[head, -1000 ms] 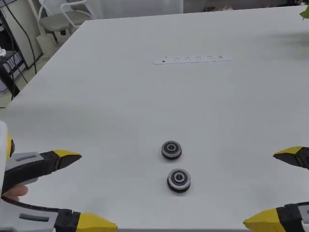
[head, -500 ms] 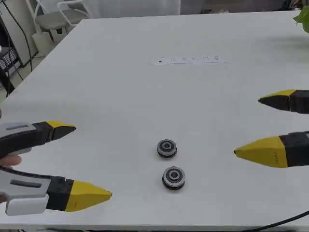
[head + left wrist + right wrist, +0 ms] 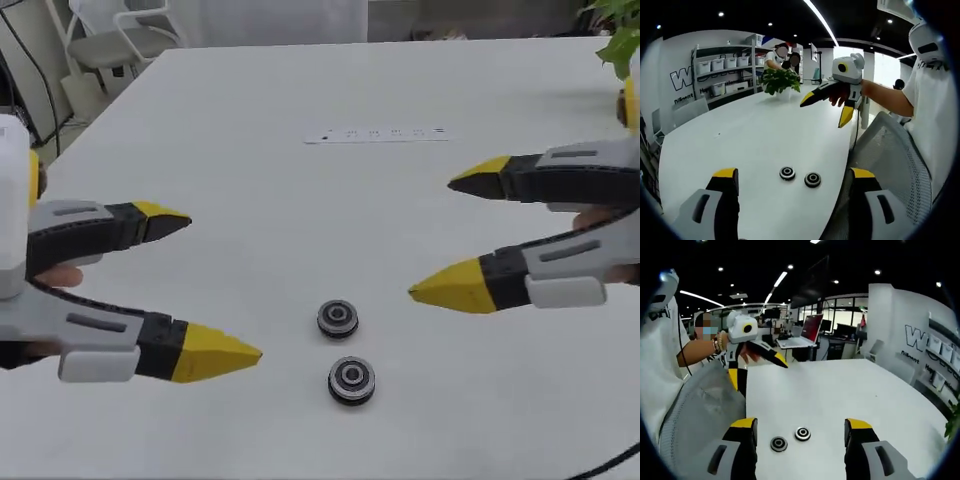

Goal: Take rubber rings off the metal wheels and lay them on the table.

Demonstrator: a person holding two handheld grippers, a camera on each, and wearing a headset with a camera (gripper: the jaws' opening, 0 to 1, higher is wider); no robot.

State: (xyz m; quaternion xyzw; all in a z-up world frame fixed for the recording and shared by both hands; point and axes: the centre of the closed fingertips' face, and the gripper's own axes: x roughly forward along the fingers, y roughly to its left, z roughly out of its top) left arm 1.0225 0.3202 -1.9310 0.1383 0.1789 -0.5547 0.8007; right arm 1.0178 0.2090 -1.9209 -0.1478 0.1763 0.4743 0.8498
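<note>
1. Two yellow-tipped jaws of the left gripper point(image 3: 225, 285) stand wide apart at the left of the white table point(image 3: 300, 200), holding nothing and hovering above the surface.
2. Between the two tools, the far wheel point(image 3: 338, 318) and the near wheel point(image 3: 352, 380) lie flat mid-table, just beside each other. Each appears to carry its dark rubber ring around the metal hub.
3. At the right, the right gripper point(image 3: 430, 237) hangs with its jaws likewise spread and empty, near the far wheel but clear of it.
4. No loose ring lies on the table. On this showing the job is at its start, with both rings left to strip off and lay down.
</note>
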